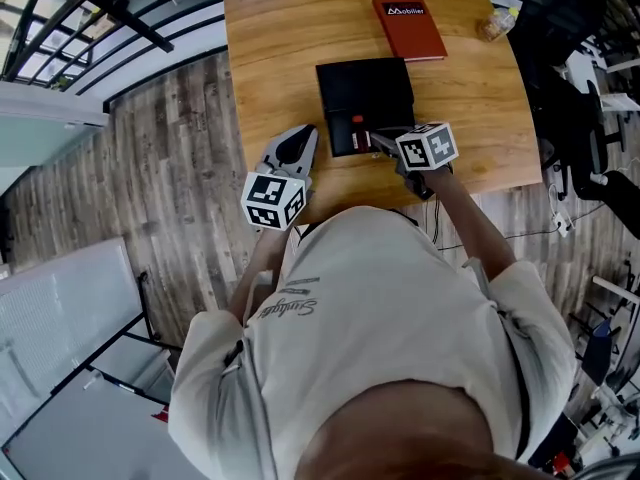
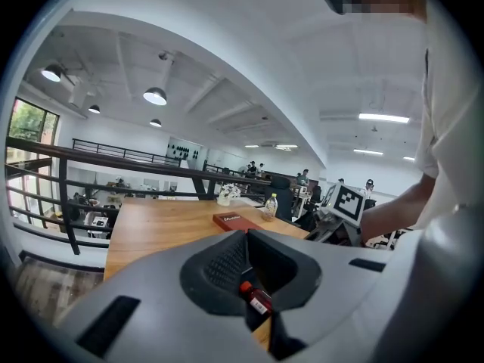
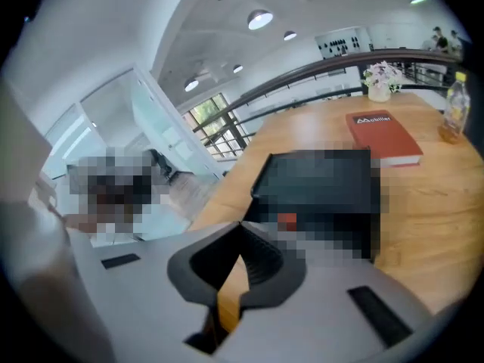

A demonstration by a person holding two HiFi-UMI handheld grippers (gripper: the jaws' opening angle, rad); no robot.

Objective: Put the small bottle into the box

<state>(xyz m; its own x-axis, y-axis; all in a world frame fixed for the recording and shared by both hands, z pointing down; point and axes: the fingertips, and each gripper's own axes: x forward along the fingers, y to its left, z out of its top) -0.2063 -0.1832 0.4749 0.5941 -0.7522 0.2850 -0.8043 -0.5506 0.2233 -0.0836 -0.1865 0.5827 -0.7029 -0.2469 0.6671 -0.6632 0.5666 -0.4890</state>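
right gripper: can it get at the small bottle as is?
Likely yes, once opened. The small bottle lies at the near edge of the black box, just ahead of the right gripper, with nothing between. But its jaws are shut and empty.

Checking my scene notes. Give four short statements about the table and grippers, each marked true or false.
1. A red book lies on the wooden table. True.
2. The jaws of the right gripper stand wide apart. False: they are together, with nothing between them.
3. A clear plastic bottle stands near the table's edge. True.
4. The red book rests on top of the black box. False: it lies on the table beyond the box, apart from it.
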